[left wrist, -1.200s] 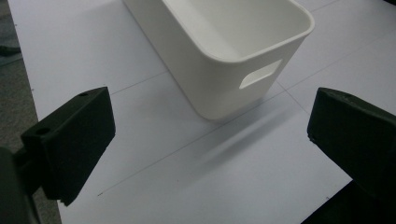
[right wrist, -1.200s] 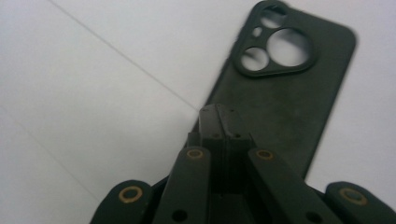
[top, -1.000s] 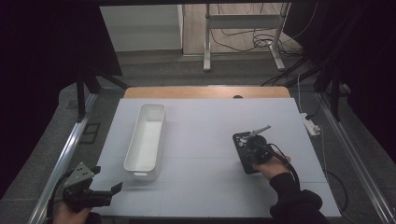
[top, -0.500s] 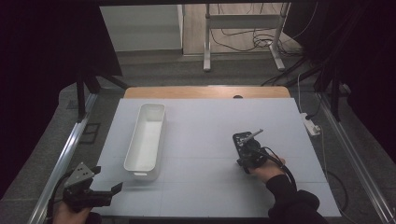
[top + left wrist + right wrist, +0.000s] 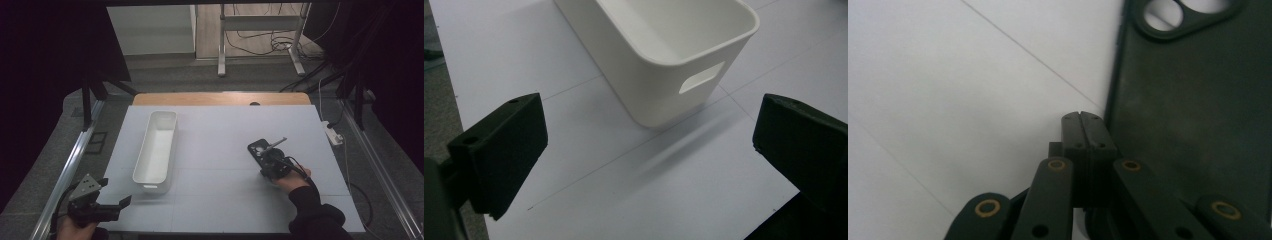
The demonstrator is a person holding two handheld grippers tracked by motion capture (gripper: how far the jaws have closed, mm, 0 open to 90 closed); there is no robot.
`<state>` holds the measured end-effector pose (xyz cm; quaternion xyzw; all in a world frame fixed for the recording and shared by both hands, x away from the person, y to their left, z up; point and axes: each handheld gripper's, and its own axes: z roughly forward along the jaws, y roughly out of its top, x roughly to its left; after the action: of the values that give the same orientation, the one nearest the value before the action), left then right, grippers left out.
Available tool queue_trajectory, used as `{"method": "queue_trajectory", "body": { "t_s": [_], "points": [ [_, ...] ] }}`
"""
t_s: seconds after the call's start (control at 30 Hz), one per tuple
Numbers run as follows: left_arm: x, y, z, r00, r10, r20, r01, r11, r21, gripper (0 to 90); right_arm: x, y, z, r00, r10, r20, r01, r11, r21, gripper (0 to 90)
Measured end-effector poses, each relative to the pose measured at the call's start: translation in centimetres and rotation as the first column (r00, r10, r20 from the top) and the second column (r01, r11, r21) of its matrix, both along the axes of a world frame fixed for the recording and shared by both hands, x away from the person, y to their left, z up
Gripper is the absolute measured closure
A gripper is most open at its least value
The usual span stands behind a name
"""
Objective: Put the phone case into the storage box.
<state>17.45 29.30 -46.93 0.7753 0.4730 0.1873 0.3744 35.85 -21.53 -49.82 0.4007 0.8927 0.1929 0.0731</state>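
A black phone case (image 5: 257,147) lies flat on the white table, right of the middle. In the right gripper view the phone case (image 5: 1188,125) shows its camera cut-out at the top. My right gripper (image 5: 263,158) is shut with nothing between its jaws. Its tip (image 5: 1083,121) rests low on the table right against the case's left edge. A long white bin (image 5: 150,146) stands empty left of the middle. My left gripper (image 5: 116,192) hovers open at the table's near left corner, facing the bin's near end (image 5: 659,85), which has a handle slot, with nothing held (image 5: 646,131).
A wooden strip (image 5: 220,98) runs along the table's far edge. Metal rails flank the table on both sides. A white power strip (image 5: 332,132) lies off the right edge. Open white surface stretches between the bin and the case.
The right hand has shifted only slightly beside the phone case, its jaws staying shut. The left gripper and the bin have not moved.
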Motion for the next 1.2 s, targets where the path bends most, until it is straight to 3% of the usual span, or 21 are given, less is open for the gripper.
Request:
{"method": "queue_trajectory", "body": {
  "t_s": [0.17,0.4,0.6,0.97,1.2],
  "points": [
    [0.0,0.0,0.0,1.0,-0.001,0.0,0.001,1.0,0.002,2.0,0.4,-1.1,0.0,0.9995,-0.03,0.001,0.03,0.9995,0.004,89.4],
    [0.0,0.0,0.0,1.0,-0.002,-0.001,0.002,1.0,0.004,2.0,0.3,-1.0,0.2,0.9997,-0.023,0.0,0.023,0.9995,0.021,89.4],
    [0.0,0.0,0.0,1.0,-0.003,-0.001,0.003,1.0,0.004,2.1,-0.1,-0.8,1.8,0.999,-0.011,0.043,0.008,0.9978,0.066,83.8],
    [0.1,-0.1,0.0,1.0,-0.004,-0.002,0.004,1.0,0.006,2.1,0.2,-0.9,3.2,0.9954,-0.008,0.095,0.001,0.9973,0.073,46.5],
    [0.1,-0.1,0.0,1.0,-0.004,-0.003,0.004,1.0,0.007,2.1,0.8,-1.4,3.3,0.9943,-0.026,0.104,0.018,0.9966,0.08,22.1]
  ]
}}
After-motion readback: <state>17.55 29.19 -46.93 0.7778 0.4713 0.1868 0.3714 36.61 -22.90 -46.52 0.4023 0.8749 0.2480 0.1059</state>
